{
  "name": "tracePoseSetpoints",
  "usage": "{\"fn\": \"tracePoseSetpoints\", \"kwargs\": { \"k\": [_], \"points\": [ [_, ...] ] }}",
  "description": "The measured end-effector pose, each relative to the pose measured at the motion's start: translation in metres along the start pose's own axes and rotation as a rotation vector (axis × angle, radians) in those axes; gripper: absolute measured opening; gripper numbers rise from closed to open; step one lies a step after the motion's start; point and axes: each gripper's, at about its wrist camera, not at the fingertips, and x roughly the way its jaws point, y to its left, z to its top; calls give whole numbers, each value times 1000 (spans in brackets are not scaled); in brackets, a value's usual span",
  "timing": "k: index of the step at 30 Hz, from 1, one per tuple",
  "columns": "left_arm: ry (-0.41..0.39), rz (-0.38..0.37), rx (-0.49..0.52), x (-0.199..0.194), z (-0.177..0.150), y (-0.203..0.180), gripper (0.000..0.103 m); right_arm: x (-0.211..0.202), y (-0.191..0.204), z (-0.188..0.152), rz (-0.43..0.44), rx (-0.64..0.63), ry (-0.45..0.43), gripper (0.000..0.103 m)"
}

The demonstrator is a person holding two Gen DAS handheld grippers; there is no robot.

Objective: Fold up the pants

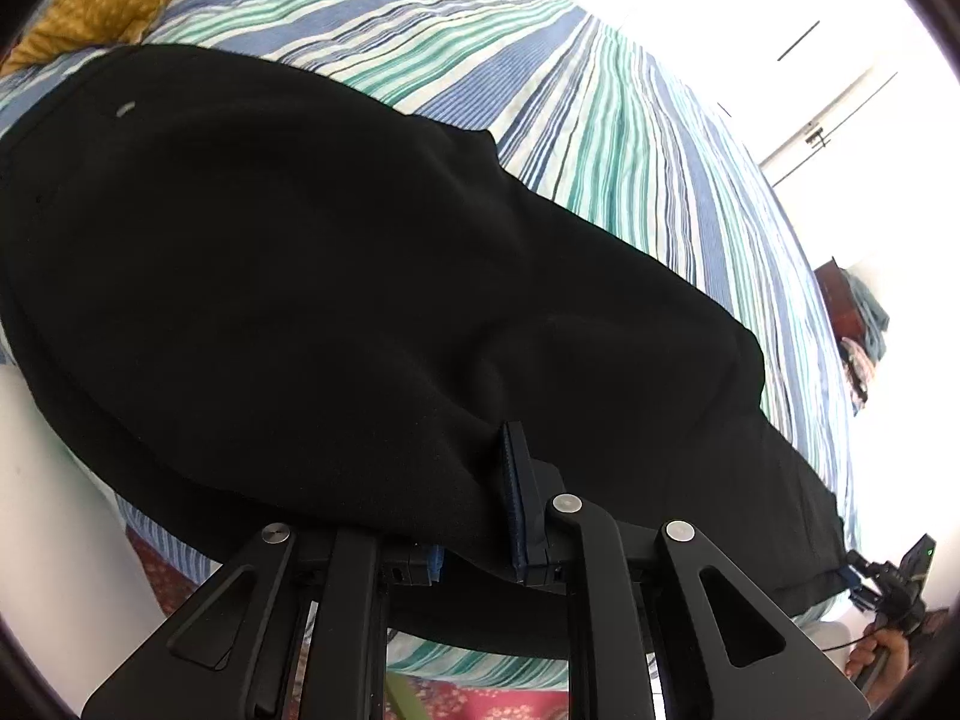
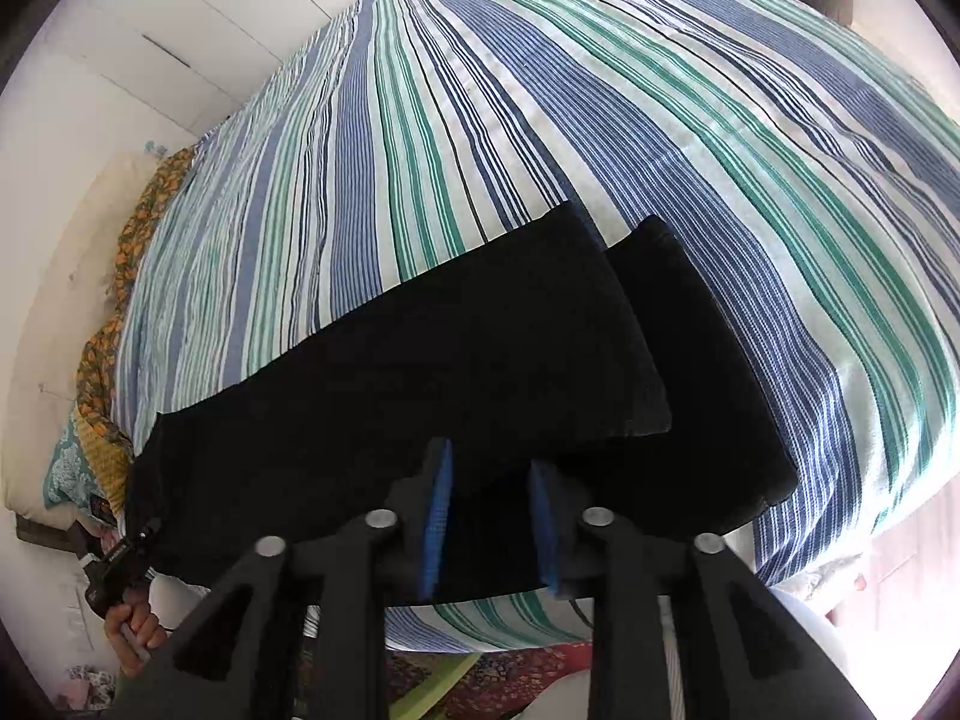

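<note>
Pants [image 2: 420, 396], one black pair, stretch lengthwise across the striped bed [image 2: 600, 120], two legs ending ahead of the right hand-held gripper [image 2: 489, 516], jaws parted; the left hand-held gripper [image 1: 474, 516] pinches the waist end.

- You have one pair of black pants [image 1: 312, 276] laid across the bed, with two leg ends [image 2: 708, 360] showing side by side in the right wrist view.
- You have one bed, under one striped bedspread [image 2: 480, 150].
- You hold two grippers: the left gripper [image 1: 474, 516] and the right gripper [image 2: 489, 522], each with two fingers [image 2: 435, 516] and blue pads.
- You can see one patterned yellow pillow [image 1: 96, 6] at the far end.
</note>
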Motion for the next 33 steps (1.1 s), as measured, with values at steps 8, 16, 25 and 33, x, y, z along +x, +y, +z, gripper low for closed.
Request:
{"fn": "tracePoseSetpoints", "kwargs": {
  "k": [8,16,25,33],
  "points": [
    [-11,-80,-40,-6,3,13,15,-23,-41,-3,141,272,-108,7],
    [-1,-93,36,-27,-11,-4,6,-57,-11,-12,-116,129,-208,5],
    [28,-35,63,-23,-21,-6,7,-51,-32,-19,-203,186,-170,5],
    [58,-8,42,-17,-18,-6,15,-42,-22,-20,-266,141,-146,5]
  ]
}}
